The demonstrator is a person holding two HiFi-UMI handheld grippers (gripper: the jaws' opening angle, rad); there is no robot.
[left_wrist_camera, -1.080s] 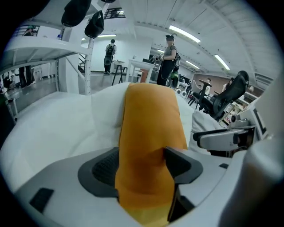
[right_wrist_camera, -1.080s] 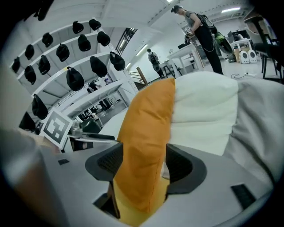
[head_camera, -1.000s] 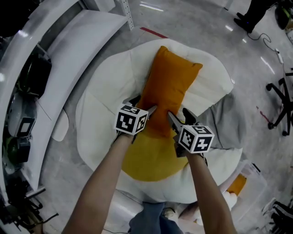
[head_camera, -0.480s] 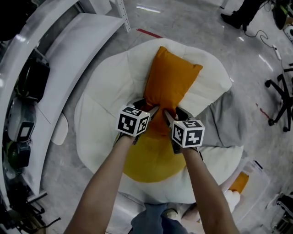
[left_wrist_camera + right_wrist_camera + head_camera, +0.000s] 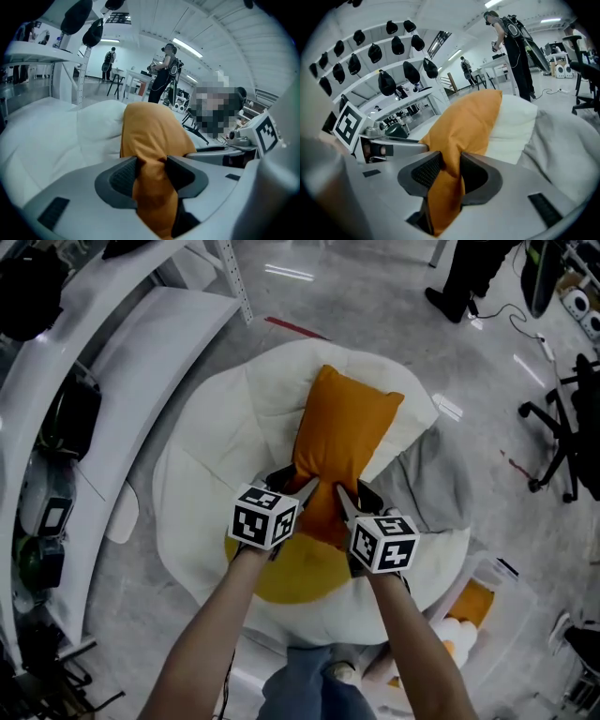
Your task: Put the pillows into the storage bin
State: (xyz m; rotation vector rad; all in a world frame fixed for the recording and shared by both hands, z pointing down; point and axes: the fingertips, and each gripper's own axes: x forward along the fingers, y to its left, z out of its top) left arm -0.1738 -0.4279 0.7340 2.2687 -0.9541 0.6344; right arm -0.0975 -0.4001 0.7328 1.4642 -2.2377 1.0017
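An orange pillow point(image 5: 347, 432) lies lengthwise on a big white egg-shaped cushion point(image 5: 220, 456) with a yellow yolk patch point(image 5: 291, 579). My left gripper point(image 5: 300, 487) and right gripper point(image 5: 351, 495) sit side by side at the pillow's near end. Both pairs of jaws are closing, and the fabric is bunched between their pads. In the left gripper view the orange pillow point(image 5: 152, 133) is pinched in the left gripper point(image 5: 152, 172). In the right gripper view the orange pillow point(image 5: 466, 119) is squeezed in the right gripper point(image 5: 451, 172). A clear storage bin point(image 5: 487, 589) stands on the floor at the lower right.
A grey pillow point(image 5: 436, 482) rests on the cushion's right side. White shelving point(image 5: 66, 381) with dark gear runs along the left. An office chair point(image 5: 562, 432) stands at the right, and a person's legs point(image 5: 464, 273) show at the top. The bin holds orange and white items.
Both grippers have closed in on the pillow's near end, and the right one has shifted left toward the other. The pillow's near end is now bunched narrow between them.
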